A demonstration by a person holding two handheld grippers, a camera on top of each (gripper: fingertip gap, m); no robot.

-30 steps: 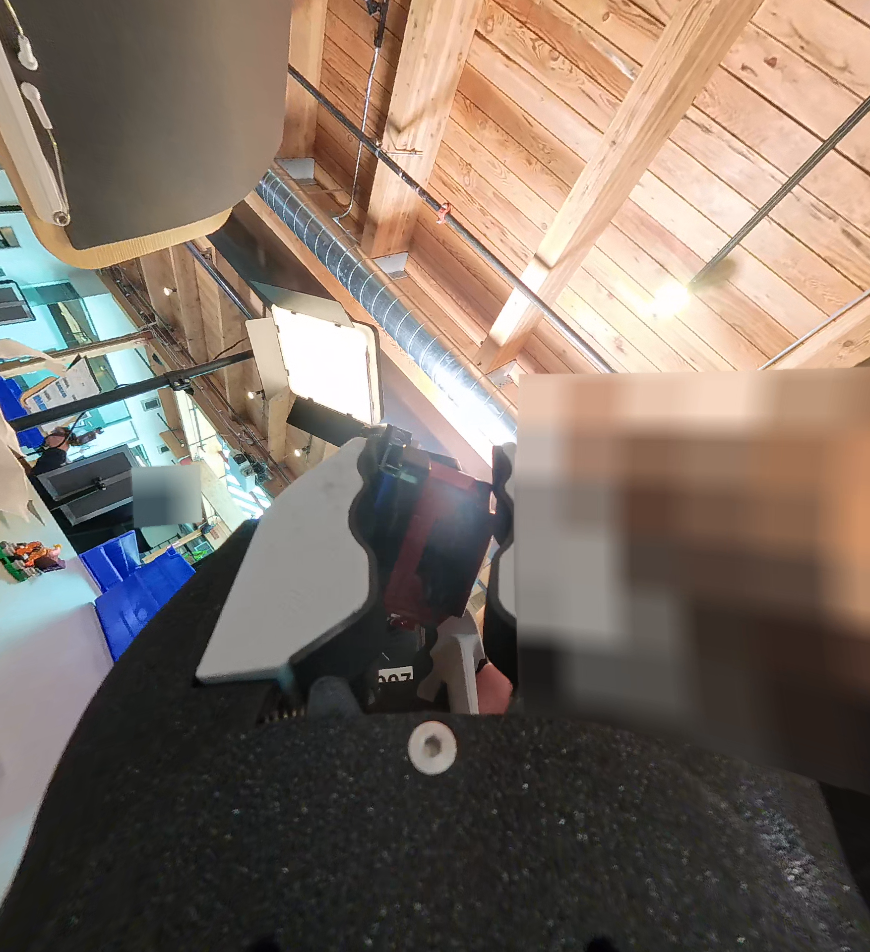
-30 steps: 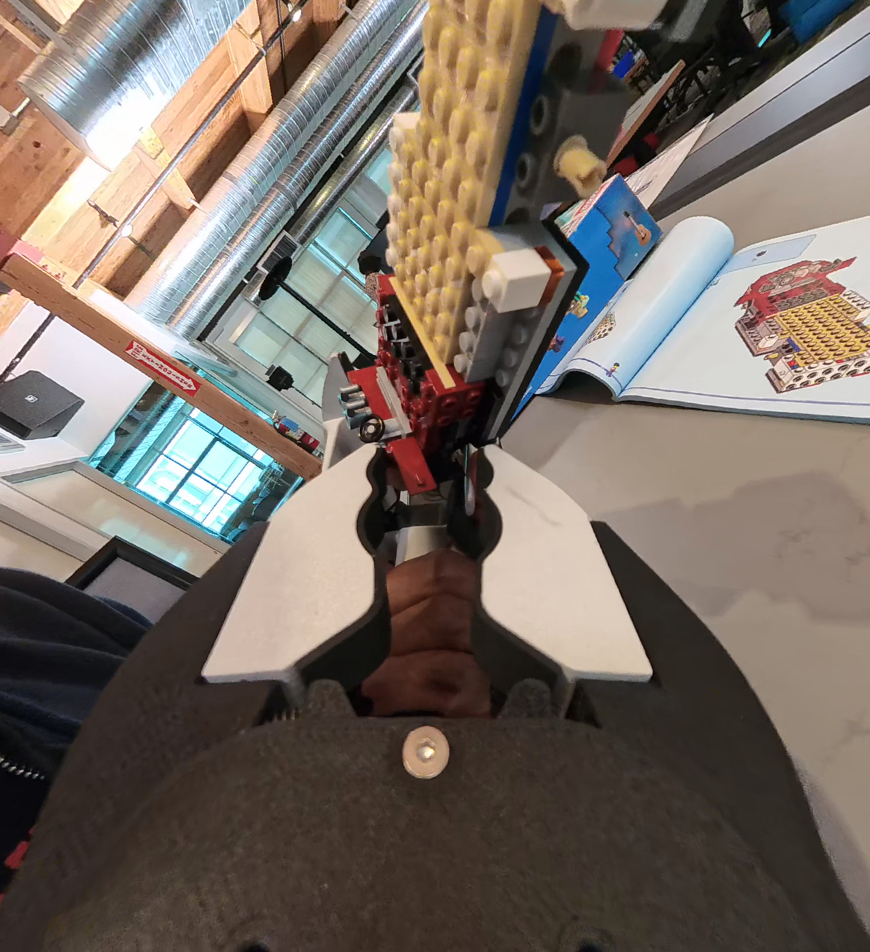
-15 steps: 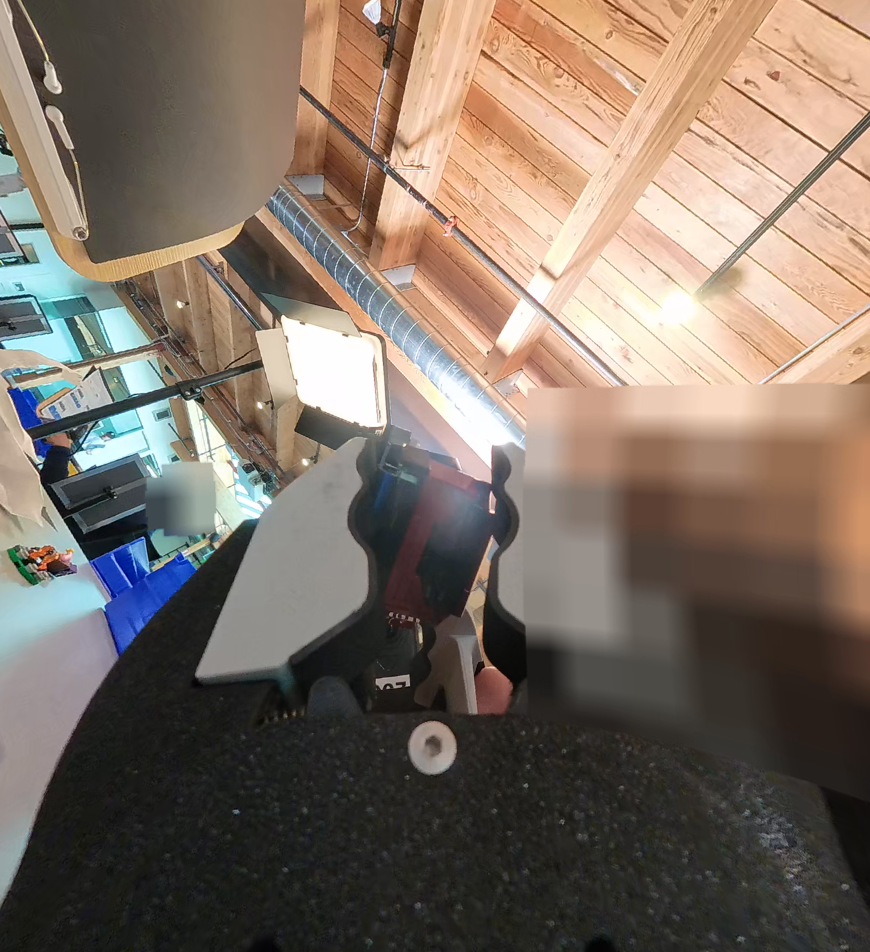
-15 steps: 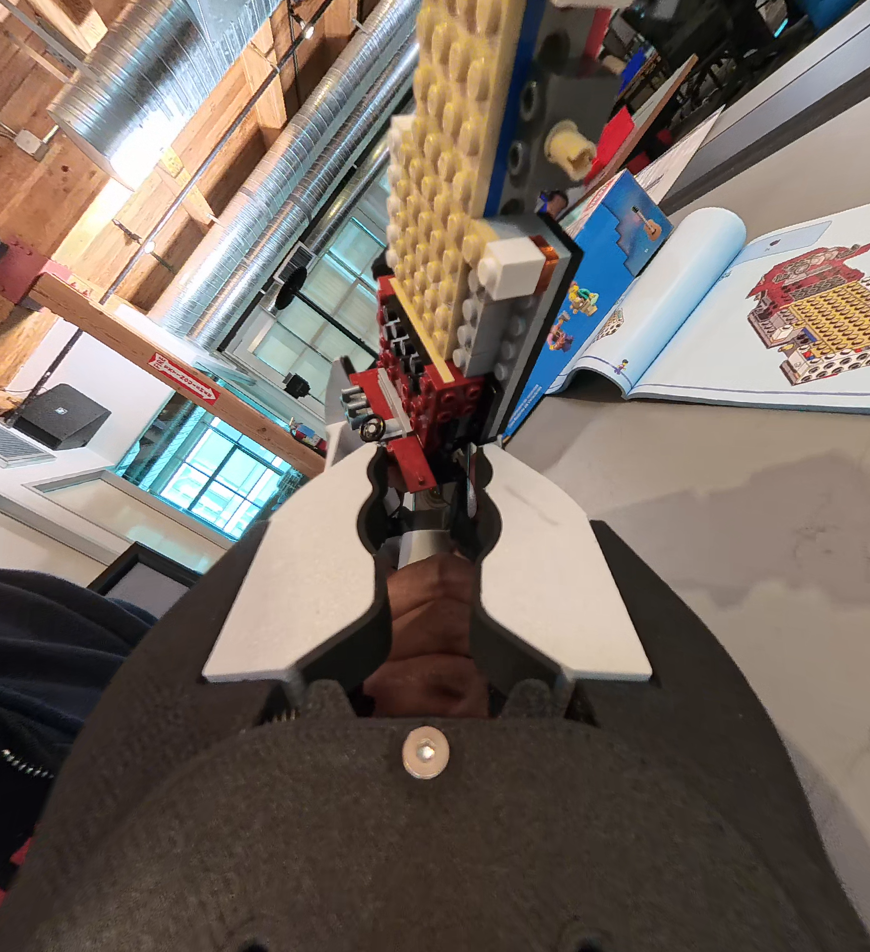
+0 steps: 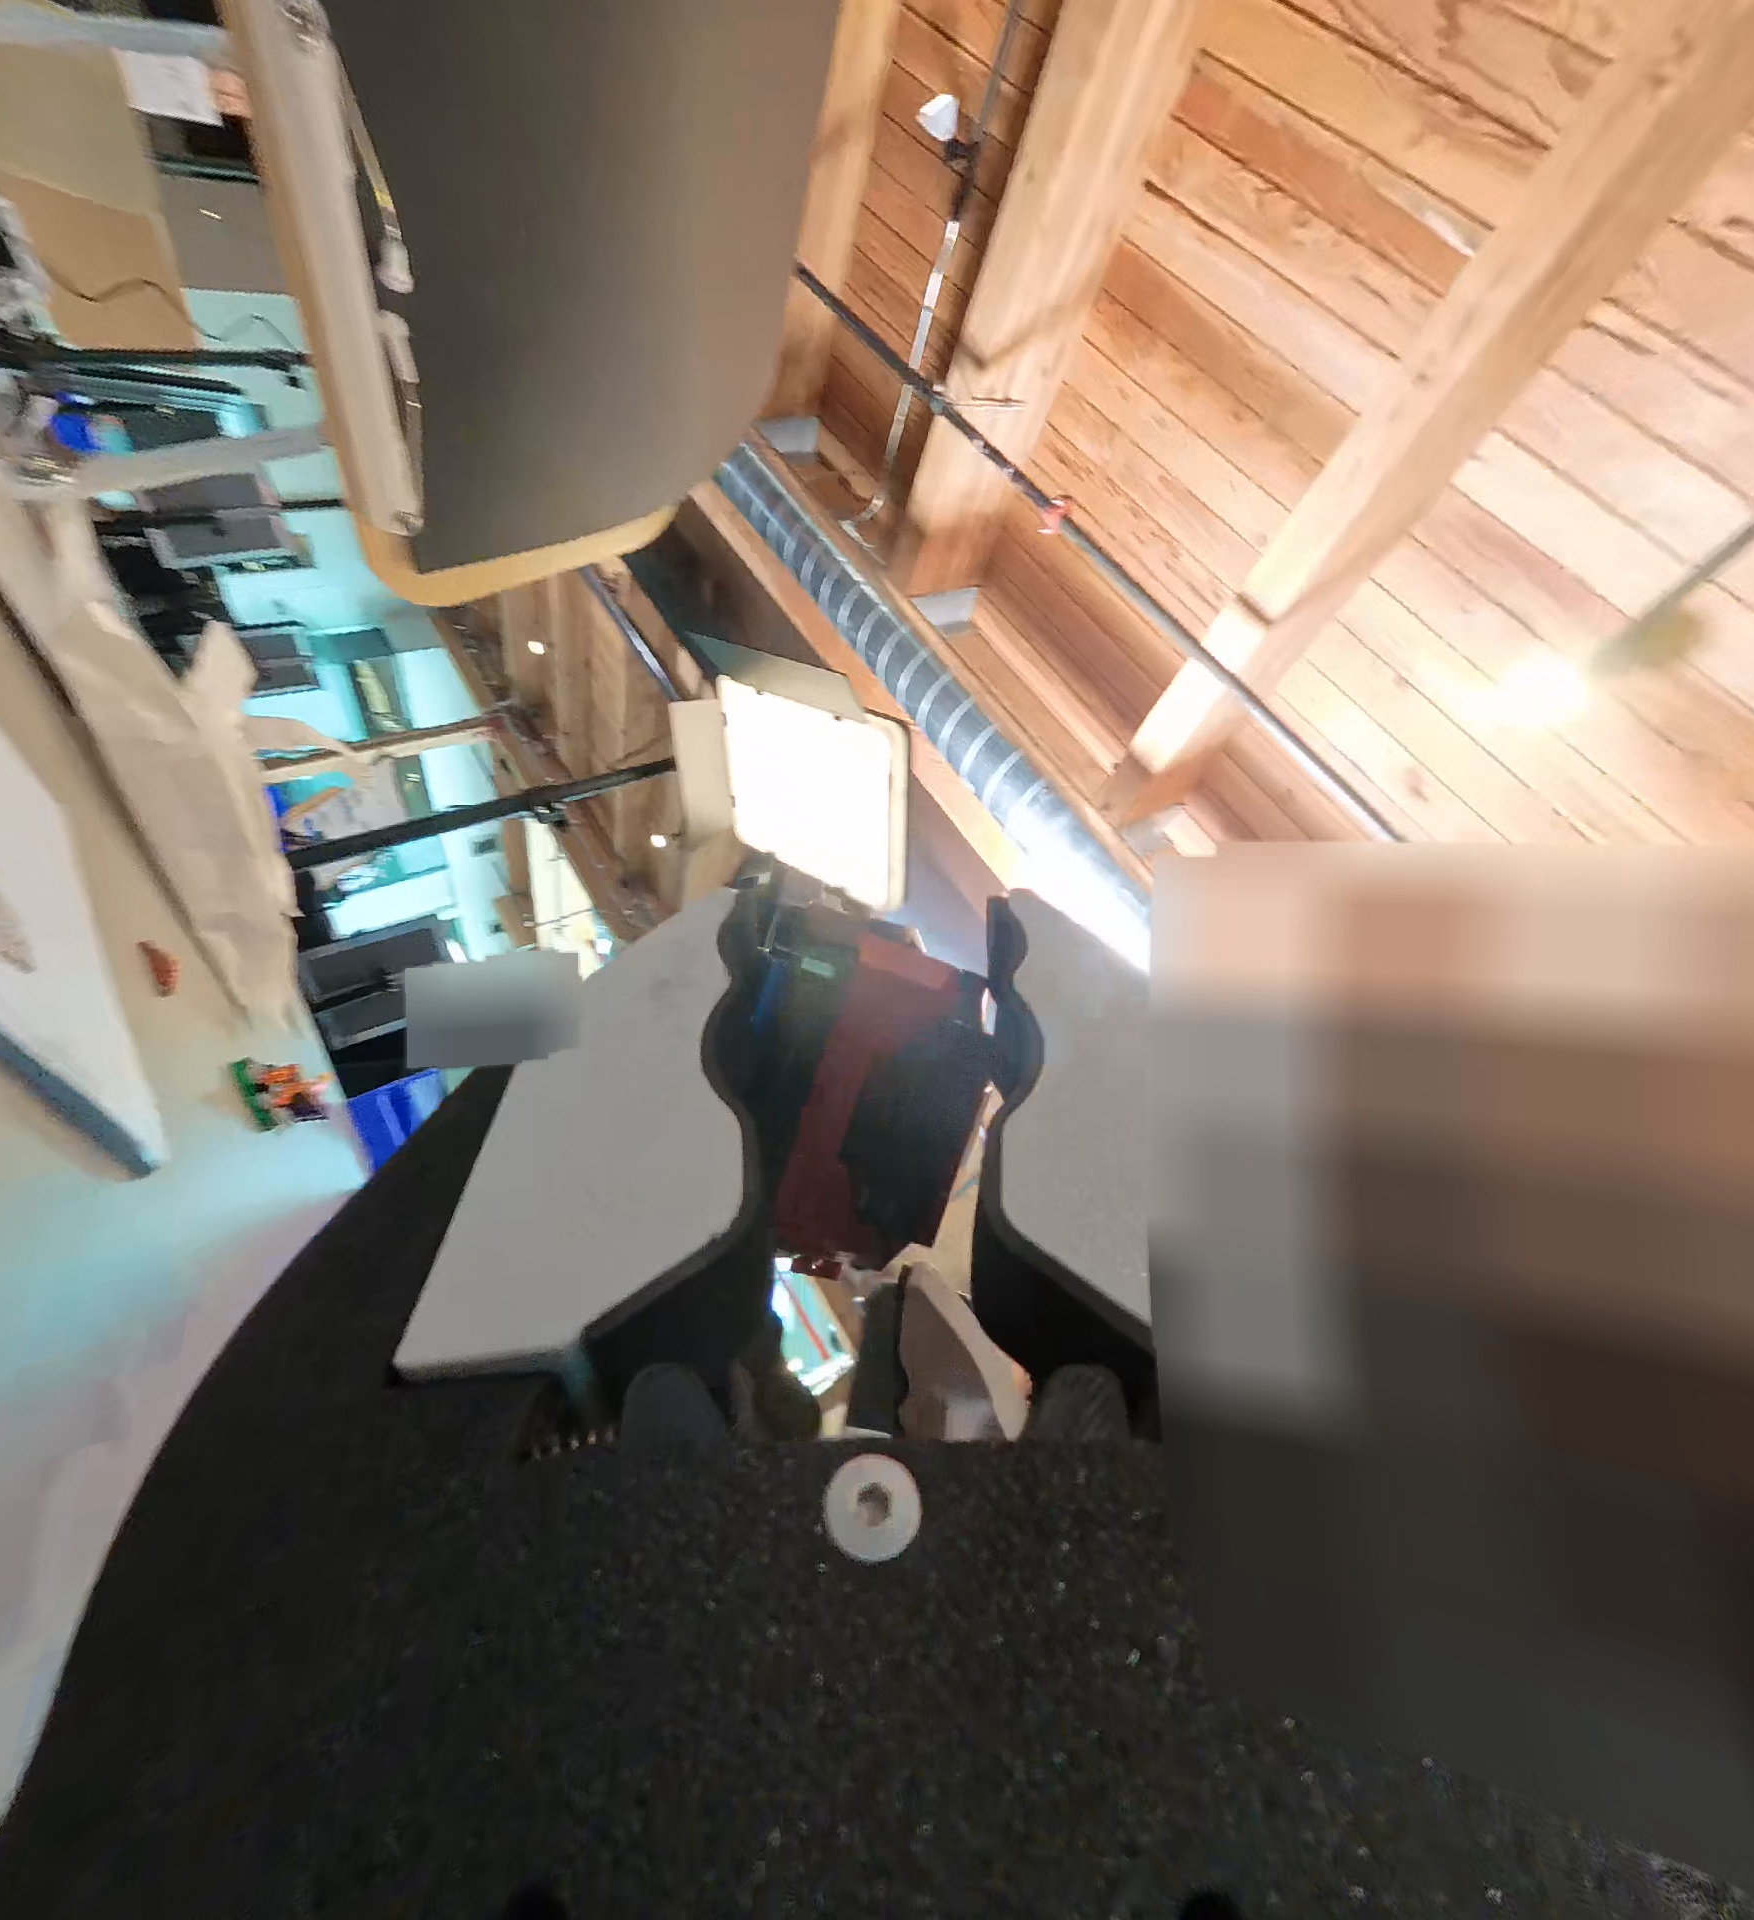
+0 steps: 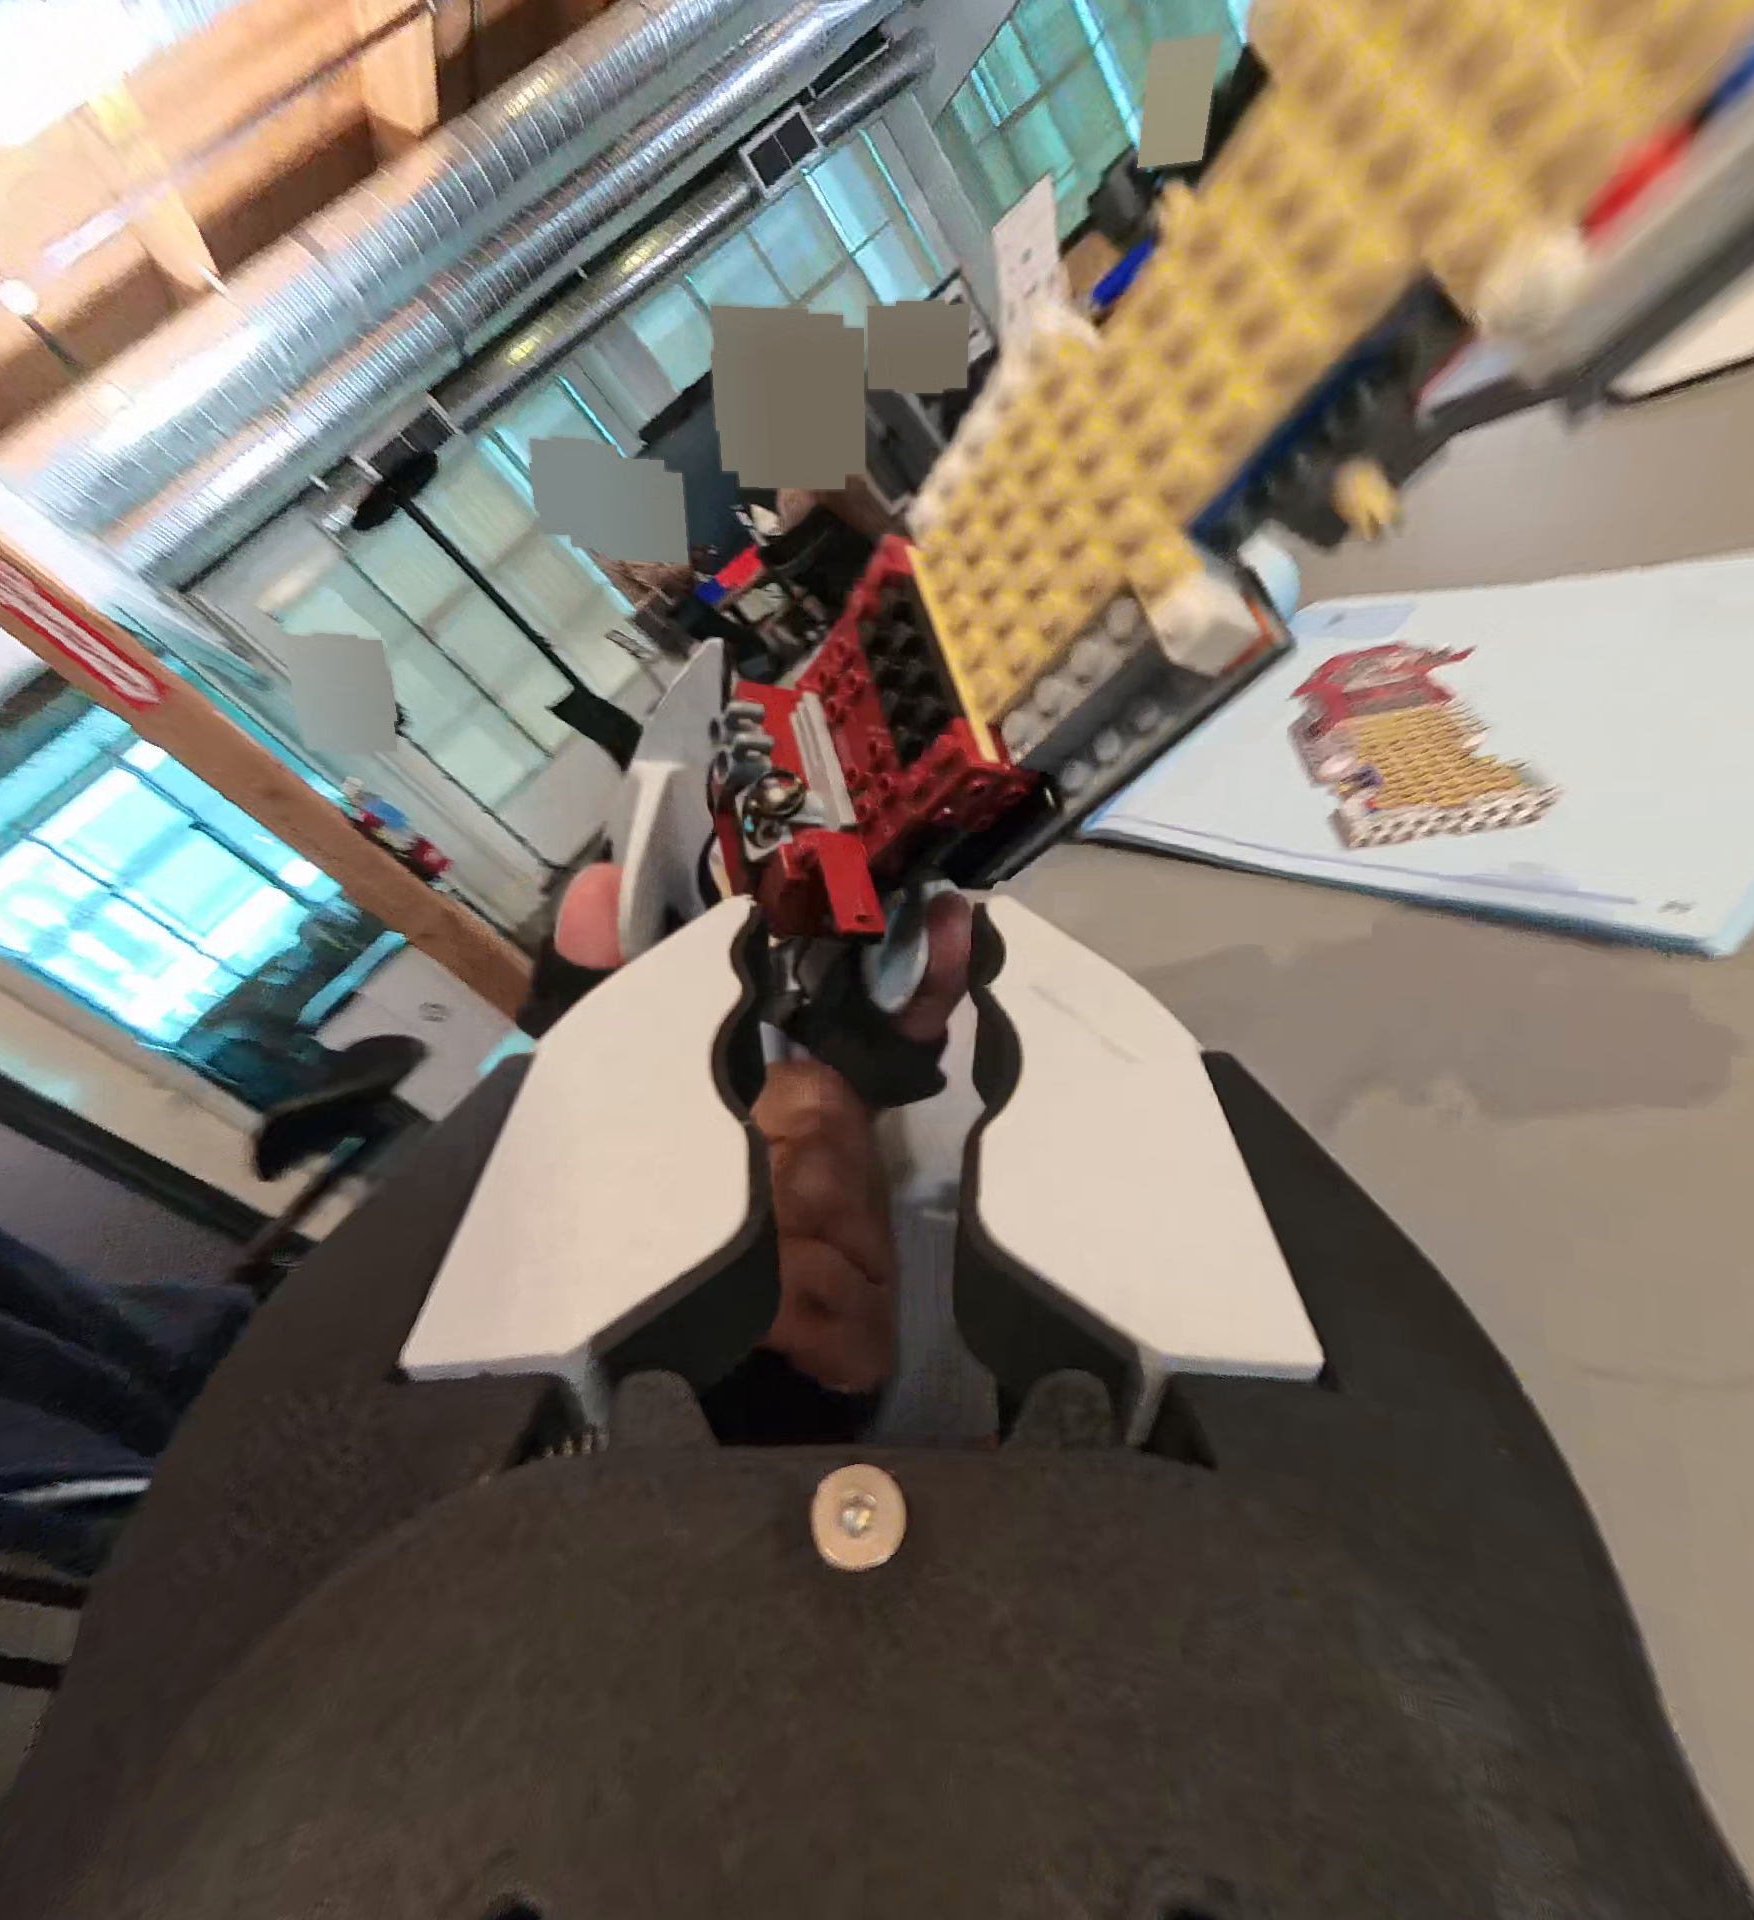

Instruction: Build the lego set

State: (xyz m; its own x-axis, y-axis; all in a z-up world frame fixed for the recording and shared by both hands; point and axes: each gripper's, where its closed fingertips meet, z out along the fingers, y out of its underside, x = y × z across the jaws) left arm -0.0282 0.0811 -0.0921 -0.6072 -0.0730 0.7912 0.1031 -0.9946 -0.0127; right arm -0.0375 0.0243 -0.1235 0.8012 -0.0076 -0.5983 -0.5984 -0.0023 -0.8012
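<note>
Above me runs a ceiling of warm wooden planks (image 5: 1475,416) crossed by pale timber beams (image 5: 1455,343), with a ribbed silver duct (image 5: 914,686) along one joist and a glowing bulb (image 5: 1538,686). A bright square panel lamp (image 5: 811,800) hangs on a dark pole (image 5: 478,821). On my other side, tall windows (image 6: 156,883) glow teal beneath large silver ducts (image 6: 540,208), and the pale grey surface (image 6: 1475,1143) stretches away.
</note>
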